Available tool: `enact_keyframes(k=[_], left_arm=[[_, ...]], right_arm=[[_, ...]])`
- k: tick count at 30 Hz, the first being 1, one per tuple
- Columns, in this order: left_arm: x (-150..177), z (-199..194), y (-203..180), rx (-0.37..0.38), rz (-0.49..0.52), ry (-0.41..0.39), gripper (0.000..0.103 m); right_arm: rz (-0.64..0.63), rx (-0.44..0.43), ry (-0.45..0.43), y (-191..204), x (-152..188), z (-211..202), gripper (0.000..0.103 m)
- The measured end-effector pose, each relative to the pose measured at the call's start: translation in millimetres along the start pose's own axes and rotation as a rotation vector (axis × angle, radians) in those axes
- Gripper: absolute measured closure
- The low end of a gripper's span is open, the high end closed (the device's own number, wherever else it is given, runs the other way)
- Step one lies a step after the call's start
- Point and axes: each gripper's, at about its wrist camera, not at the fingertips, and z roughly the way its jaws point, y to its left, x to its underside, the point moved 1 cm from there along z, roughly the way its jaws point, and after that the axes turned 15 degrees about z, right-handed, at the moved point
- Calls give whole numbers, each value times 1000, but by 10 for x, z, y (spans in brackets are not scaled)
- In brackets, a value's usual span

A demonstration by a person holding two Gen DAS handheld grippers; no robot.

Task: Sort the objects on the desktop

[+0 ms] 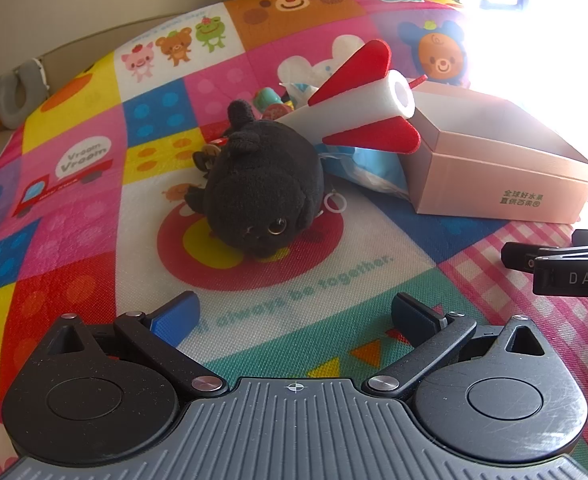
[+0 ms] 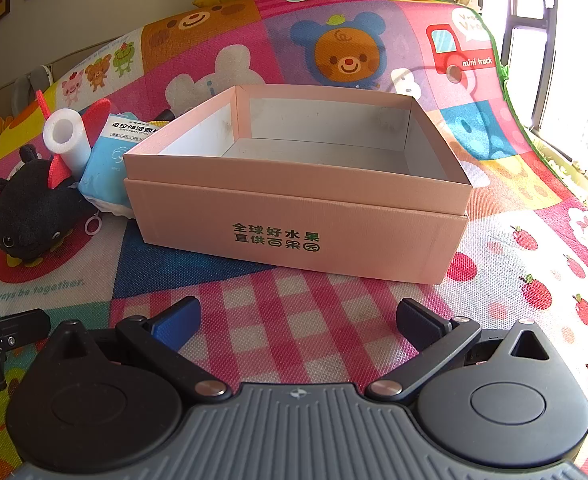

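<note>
Sorting looks not yet begun: the pink cardboard box (image 2: 298, 216) sits empty on the colourful play mat (image 2: 334, 320). The round black plush toy (image 1: 261, 184) lies just left of it, ahead of the left gripper (image 1: 294, 316); the right gripper (image 2: 298, 320) faces the box. Both grippers' jaws stand wide apart, empty. Next, probably, the left closes around the plush.

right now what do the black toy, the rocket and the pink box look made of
Black toy: soft plush, by its fuzzy matte pile and glossy bead eye.
Rocket: probably foam with red felt-like fins; the white tube end looks porous.
Pink box: cardboard, matte, finely textured, with thin folded walls.
</note>
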Motion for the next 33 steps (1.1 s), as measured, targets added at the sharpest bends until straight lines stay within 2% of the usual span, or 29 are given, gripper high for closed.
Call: enact_keyframes(k=[33], left_arm=[[1,28,11,-2,2,0,0]], right_arm=[[-1,0,4,2,2,-3,0]])
